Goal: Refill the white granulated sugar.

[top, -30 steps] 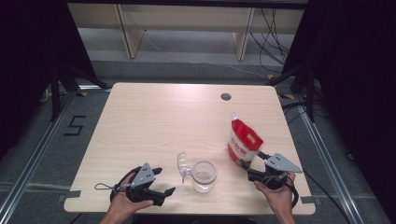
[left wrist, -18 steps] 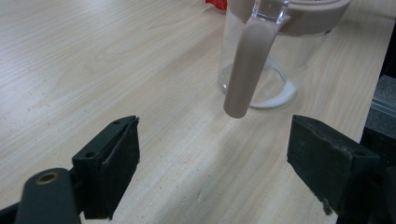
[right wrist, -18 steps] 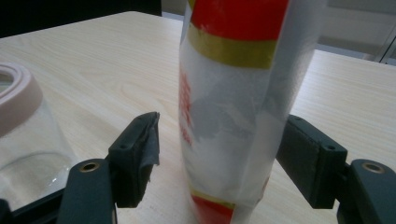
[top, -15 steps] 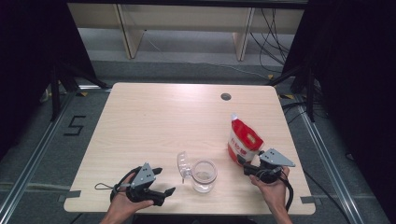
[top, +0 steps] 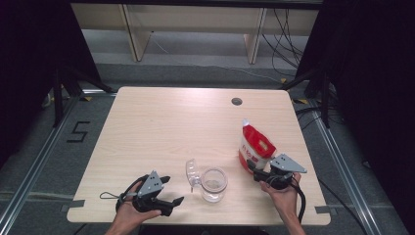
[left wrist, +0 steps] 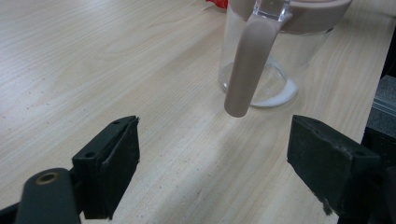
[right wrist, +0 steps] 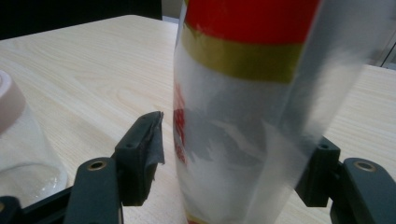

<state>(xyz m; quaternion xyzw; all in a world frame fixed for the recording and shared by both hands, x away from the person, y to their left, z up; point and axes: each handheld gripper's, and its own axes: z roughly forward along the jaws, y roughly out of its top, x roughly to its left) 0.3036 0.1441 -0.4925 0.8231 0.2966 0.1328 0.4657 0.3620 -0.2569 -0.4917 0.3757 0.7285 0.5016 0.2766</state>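
My right gripper (top: 254,169) sits at the foot of the red and white pouch (top: 255,145), which stands upright near the right edge of the table (top: 161,127). In the right gripper view the pouch (right wrist: 243,112) is between my jaws, which have just been closing. The left jaw is a small gap off its side; the far one is behind the pouch's clear edge, so I cannot tell whether it touches.

My left gripper (top: 172,190) rests low near the front edge, jaws spread wide with nothing between them. In the left gripper view it looks at the clear glass jug (left wrist: 261,51) and its beige handle (left wrist: 247,65), a little ahead.

The jug (top: 213,184) stands between my two grippers, its lid (top: 191,171) tipped open to its left.
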